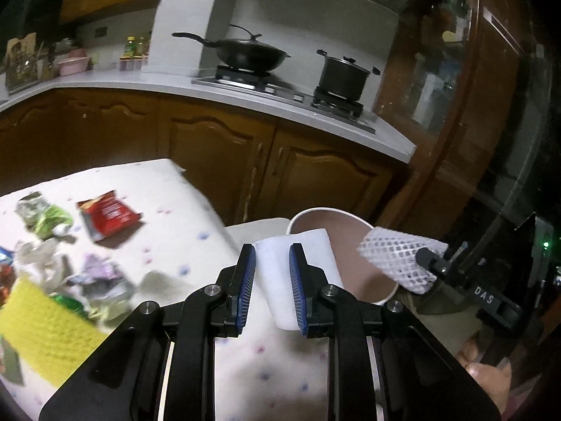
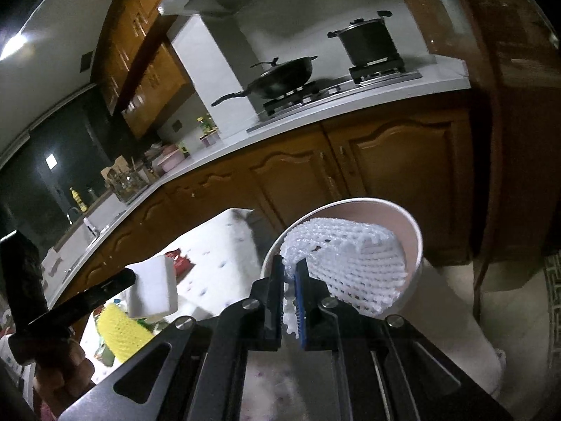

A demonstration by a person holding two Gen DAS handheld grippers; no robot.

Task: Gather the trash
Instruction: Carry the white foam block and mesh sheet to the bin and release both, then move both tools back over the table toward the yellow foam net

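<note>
My left gripper [image 1: 271, 266] is shut on a white foam block [image 1: 298, 273], held just before the rim of a white paper bucket [image 1: 350, 242] past the table's edge. My right gripper [image 2: 289, 275] is shut on a white foam net sleeve [image 2: 354, 263] and holds it over the bucket's mouth [image 2: 417, 242]. The net sleeve [image 1: 396, 256] and right gripper show at the right of the left wrist view. The foam block [image 2: 152, 287] and the left gripper show at the left of the right wrist view.
On the dotted tablecloth [image 1: 175, 217] lie a red snack wrapper [image 1: 107, 215], a green wrapper [image 1: 45, 217], crumpled paper [image 1: 101, 277] and a yellow foam net [image 1: 42, 333]. Behind are brown cabinets [image 1: 217, 154], a counter, a wok [image 1: 249, 54] and a pot [image 1: 343, 77].
</note>
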